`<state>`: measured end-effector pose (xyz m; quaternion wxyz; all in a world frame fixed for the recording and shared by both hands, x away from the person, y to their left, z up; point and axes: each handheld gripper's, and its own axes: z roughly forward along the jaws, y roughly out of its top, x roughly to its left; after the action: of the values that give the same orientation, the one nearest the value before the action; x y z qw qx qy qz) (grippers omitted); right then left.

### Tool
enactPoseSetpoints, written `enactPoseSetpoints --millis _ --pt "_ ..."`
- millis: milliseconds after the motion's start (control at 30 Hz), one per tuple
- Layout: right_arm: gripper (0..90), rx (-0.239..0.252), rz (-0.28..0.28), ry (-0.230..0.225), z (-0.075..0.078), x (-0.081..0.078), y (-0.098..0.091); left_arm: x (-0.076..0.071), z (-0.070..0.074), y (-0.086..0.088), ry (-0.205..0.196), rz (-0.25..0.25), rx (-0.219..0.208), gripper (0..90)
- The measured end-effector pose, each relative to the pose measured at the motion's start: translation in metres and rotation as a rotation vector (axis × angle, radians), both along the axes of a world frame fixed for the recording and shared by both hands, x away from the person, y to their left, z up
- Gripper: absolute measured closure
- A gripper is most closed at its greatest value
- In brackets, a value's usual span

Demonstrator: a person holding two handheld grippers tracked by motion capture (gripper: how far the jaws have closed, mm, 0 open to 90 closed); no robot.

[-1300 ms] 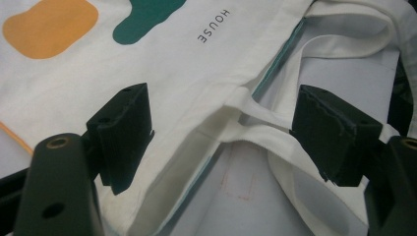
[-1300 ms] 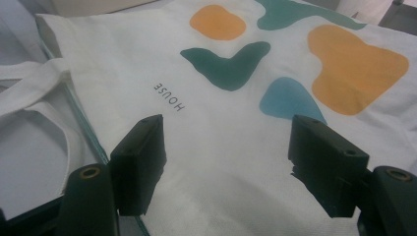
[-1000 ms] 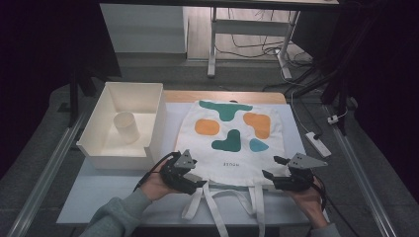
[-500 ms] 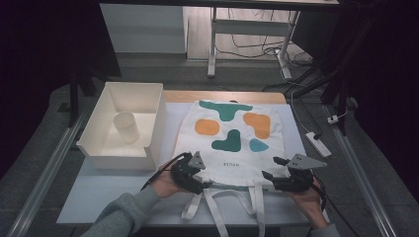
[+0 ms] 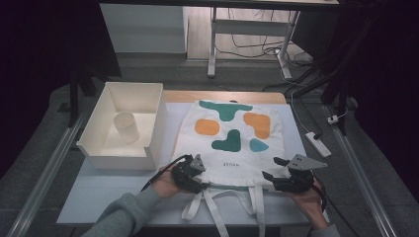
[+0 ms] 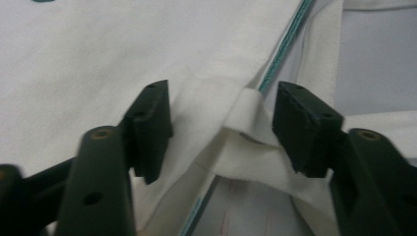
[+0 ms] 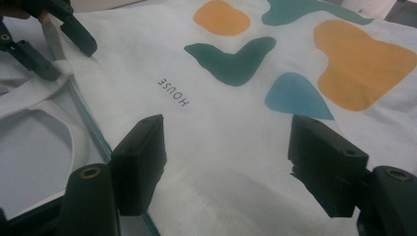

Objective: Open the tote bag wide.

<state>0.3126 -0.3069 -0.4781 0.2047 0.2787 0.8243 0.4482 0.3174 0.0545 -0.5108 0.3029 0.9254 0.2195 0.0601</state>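
A white tote bag (image 5: 231,138) with orange and teal blobs lies flat on the desk (image 5: 99,197), its mouth and straps at the near edge, where the person has brought both tools. The left claw (image 5: 201,178) sits at the bag's near left corner, just where a strap (image 6: 246,147) is sewn to the rim. Its jaws have just been closing, with the strap root and rim bunched between them, but the pads stand clear of the cloth on both sides, so nothing is gripped yet. The right claw (image 5: 269,170) hovers released over the near right corner, jaws wide and apart from the fabric.

To do this well, I'd say the left claw should go on closing squarely across the strap root and catch both layers, not the loop alone. The right should drop to the matching spot before either lifts, or the bag will skew.

The left gripper view gives what the high view cannot: the teal piping (image 6: 290,39) along the rim, the fold of strap and the gap left at each pad. The right gripper view shows the printed word "HOUSE" (image 7: 173,92) and the left claw (image 7: 59,44) from across the bag. The high view places the white tray (image 5: 153,128) with its paper cup (image 5: 125,126) toward the desk's left edge, well clear of the work
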Motion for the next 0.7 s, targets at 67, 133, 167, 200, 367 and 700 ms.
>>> enactPoseSetpoints --millis 67,133,167,200,367,700 --pt "30.6 -0.002 0.000 0.000 0.0001 -0.0002 0.0000 0.0013 -0.0009 0.0013 0.011 0.001 -0.009 50.5" --pt "30.5 -0.002 0.000 0.000 0.0001 -0.0002 0.0001 0.0017 -0.0021 0.0015 0.018 -0.005 -0.005 52.1" --pt "30.6 -0.003 0.000 0.000 0.0002 -0.0002 0.0000 0.0017 -0.0026 0.0012 0.016 -0.007 0.001 53.1" --pt "30.6 -0.003 0.000 -0.001 0.0002 -0.0003 0.0000 0.0016 -0.0026 0.0010 0.012 -0.007 0.006 54.0" --pt "30.8 -0.003 0.000 -0.004 0.0003 -0.0007 0.0001 0.0029 -0.0017 0.0030 0.018 -0.002 0.000 61.1" --pt "31.1 -0.007 0.004 -0.007 0.0011 -0.0016 0.0012 0.0043 0.0033 0.0068 0.028 -0.001 -0.038 79.3"
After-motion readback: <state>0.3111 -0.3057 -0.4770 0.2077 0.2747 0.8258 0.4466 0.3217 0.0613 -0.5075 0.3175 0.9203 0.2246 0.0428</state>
